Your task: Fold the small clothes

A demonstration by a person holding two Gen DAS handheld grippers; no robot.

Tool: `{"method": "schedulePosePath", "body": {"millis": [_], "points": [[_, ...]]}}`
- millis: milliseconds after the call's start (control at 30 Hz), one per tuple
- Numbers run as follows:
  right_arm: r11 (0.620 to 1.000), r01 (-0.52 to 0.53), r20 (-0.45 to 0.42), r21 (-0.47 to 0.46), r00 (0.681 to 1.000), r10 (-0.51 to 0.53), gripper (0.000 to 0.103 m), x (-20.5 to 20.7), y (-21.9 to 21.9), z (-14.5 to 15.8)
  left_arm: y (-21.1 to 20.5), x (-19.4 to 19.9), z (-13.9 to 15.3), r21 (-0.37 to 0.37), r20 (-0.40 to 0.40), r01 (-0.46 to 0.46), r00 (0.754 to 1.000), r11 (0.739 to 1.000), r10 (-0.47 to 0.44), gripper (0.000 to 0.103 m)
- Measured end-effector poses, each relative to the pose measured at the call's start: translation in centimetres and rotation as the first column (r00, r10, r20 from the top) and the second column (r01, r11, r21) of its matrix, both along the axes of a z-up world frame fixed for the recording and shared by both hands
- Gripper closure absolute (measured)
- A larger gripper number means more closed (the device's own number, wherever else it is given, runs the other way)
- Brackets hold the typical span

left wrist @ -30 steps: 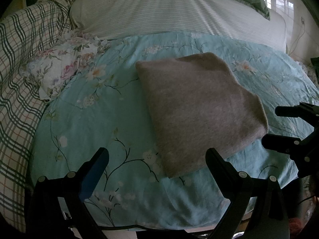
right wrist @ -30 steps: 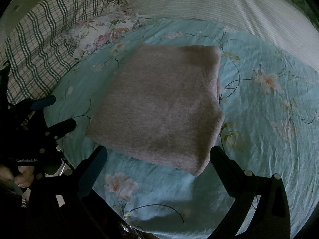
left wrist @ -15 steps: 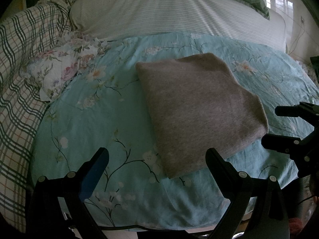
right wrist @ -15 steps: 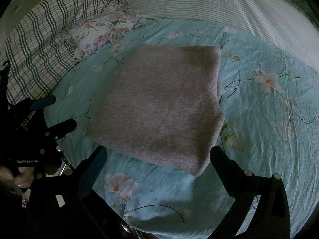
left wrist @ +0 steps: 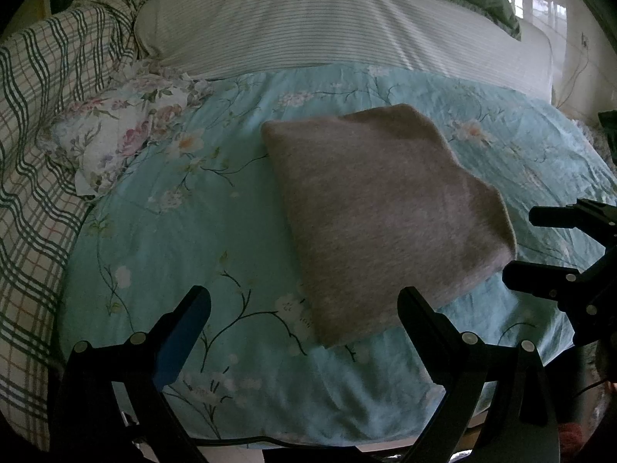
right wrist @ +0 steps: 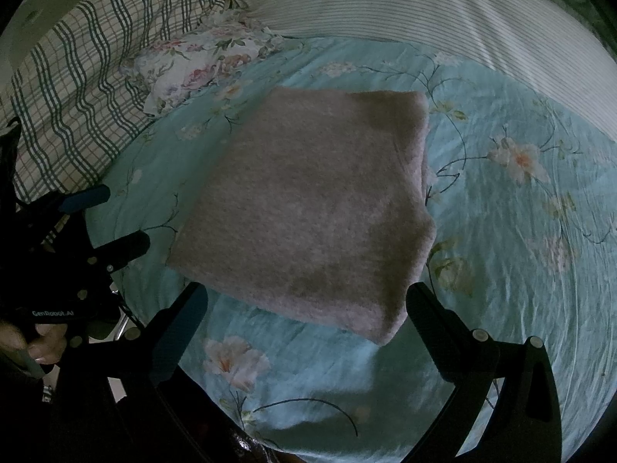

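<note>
The grey sweater (left wrist: 381, 212) lies folded on the bed (left wrist: 185, 231), beside the floral pillow (left wrist: 123, 135). Both tools, left (left wrist: 304, 308) and right (right wrist: 308, 305), gape empty near its front edge. It looks soft, light and floppy; pinch a thick folded corner.

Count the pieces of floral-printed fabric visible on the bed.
2: the blue floral sheet under the folded grey garment, and a white floral cloth crumpled beside the plaid bedding. More may be hidden.

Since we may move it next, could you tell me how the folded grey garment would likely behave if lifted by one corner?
The folded grey garment looks like soft knit, so it would probably droop and unfold. Its stacked layers show at the right edge and could slide apart. It looks light, resting on the floral bedsheet.
</note>
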State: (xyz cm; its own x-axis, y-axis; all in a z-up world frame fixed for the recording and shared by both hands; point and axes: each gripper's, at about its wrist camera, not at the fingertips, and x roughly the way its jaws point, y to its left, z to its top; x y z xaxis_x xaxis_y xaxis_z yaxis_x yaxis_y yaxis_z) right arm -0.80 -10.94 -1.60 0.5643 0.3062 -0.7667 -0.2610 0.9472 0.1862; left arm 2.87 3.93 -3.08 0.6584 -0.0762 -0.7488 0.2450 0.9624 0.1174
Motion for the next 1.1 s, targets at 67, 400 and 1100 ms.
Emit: {"method": "schedulePosePath", "body": {"millis": [67, 400, 1100], "points": [[1.0, 0.001, 0.001, 0.0, 1.0, -0.001, 0.0, 0.0, 0.0, 0.0, 0.0, 0.0, 0.0, -0.002, -0.001, -0.001, 1.0, 1.0, 0.001, 0.005], [1.0, 0.001, 0.0, 0.0, 1.0, -0.001, 0.0, 0.2, 0.3, 0.2, -0.2, 0.3, 0.0, -0.008, -0.005, -0.001, 1.0, 1.0, 0.001, 0.005], [0.999, 0.042, 0.002, 0.021, 0.999, -0.042, 0.0, 4.6, -2.0, -0.4, -0.3, 3.9, 0.1, -0.073, -0.02, -0.019, 1.0, 0.997, 0.017, 0.005]]}}
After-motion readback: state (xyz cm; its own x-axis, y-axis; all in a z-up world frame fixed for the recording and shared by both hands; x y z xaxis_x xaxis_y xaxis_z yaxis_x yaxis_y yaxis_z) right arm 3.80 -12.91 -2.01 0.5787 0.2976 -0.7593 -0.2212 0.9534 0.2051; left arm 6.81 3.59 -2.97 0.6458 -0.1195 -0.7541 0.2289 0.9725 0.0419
